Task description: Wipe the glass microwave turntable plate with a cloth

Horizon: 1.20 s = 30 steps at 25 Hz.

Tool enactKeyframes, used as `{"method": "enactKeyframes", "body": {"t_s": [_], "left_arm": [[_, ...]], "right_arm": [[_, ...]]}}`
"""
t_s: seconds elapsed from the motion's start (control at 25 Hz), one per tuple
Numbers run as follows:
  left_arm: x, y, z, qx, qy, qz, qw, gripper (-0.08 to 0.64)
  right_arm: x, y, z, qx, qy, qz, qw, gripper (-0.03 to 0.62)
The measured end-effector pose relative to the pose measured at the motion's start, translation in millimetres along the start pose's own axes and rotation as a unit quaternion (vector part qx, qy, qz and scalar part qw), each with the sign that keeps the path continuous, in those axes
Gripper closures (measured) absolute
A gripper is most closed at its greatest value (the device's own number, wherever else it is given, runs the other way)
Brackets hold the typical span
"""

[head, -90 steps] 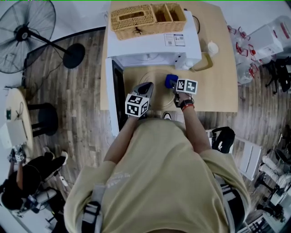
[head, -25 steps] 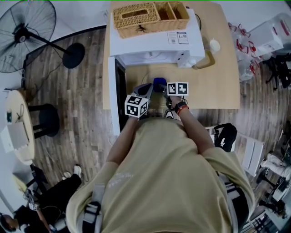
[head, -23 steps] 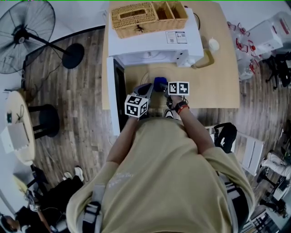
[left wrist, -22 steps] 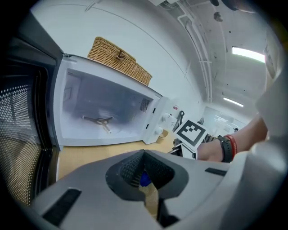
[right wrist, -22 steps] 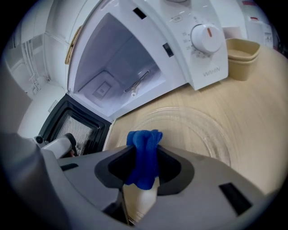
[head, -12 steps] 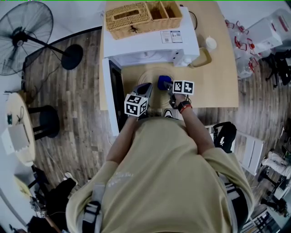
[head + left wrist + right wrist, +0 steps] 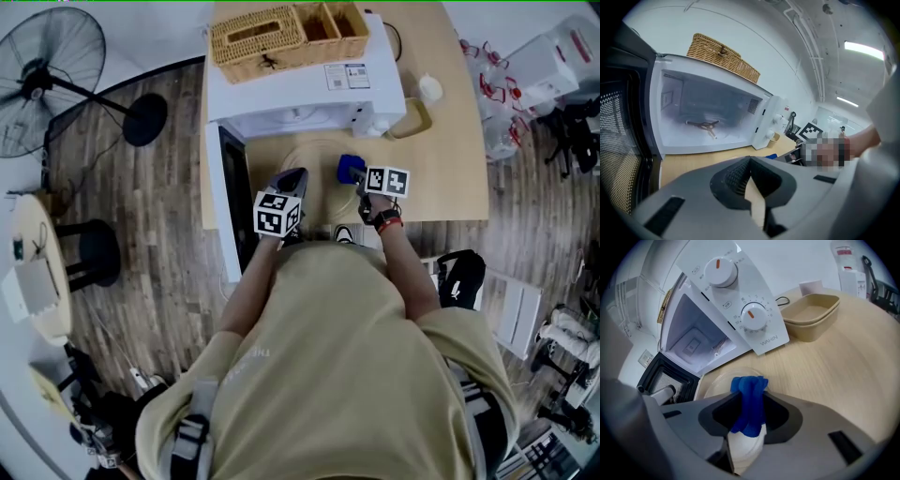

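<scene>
The left gripper (image 7: 750, 160) has its jaws pressed together, nothing seen between them, at 9 o'clock of the glass plate (image 7: 717, 379), which lies on the desk (image 7: 441, 169) at 6 o'clock of the open microwave (image 7: 300, 89). The right gripper (image 7: 749, 404) clenches the blue cloth (image 7: 749, 385) near the plate's 3 o'clock rim. I would press lightly and sweep in circles, so the plate does not slide

On table (image 7: 450, 178): microwave (image 7: 300, 94), glass plate (image 7: 323, 161), tray (image 7: 413, 118)
</scene>
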<state>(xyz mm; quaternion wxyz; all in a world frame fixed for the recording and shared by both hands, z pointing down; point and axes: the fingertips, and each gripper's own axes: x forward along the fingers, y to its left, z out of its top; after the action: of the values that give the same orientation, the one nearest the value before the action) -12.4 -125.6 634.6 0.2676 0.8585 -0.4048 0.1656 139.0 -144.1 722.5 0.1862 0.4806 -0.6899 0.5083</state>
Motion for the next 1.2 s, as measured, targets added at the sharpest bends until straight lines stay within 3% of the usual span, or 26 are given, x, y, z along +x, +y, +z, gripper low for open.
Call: {"method": "enactKeyframes", "body": {"t_s": [0.2, 0.4, 0.6, 0.96, 1.2], "left_arm": [[-1.7, 2.8, -0.4, -0.013, 0.001, -0.003, 0.9999, 0.541], [-6.4, 9.8, -3.4, -0.003, 0.005, 0.01, 0.9999, 0.541], [-13.9, 21.9, -3.1, -0.01, 0.001, 0.017, 0.9998, 0.541], [-28.4, 39.1, -9.3, -0.022, 0.001, 0.026, 0.9994, 0.541], [-40.0, 52.9, -11.5, -0.027, 0.0, 0.025, 0.9993, 0.541]], "right_arm": [[-1.8, -4.0, 1.2, 0.001, -0.011, -0.004, 1.0, 0.439], [-1.1, 5.2, 0.5, 0.005, -0.013, -0.008, 1.0, 0.445], [9.4, 43.4, -0.5, 0.017, -0.011, 0.036, 0.999, 0.457], [35.6, 109.7, -23.4, -0.042, 0.029, 0.081, 0.995, 0.463], [52.2, 143.4, -45.9, -0.044, 0.063, 0.116, 0.99, 0.463]]}}
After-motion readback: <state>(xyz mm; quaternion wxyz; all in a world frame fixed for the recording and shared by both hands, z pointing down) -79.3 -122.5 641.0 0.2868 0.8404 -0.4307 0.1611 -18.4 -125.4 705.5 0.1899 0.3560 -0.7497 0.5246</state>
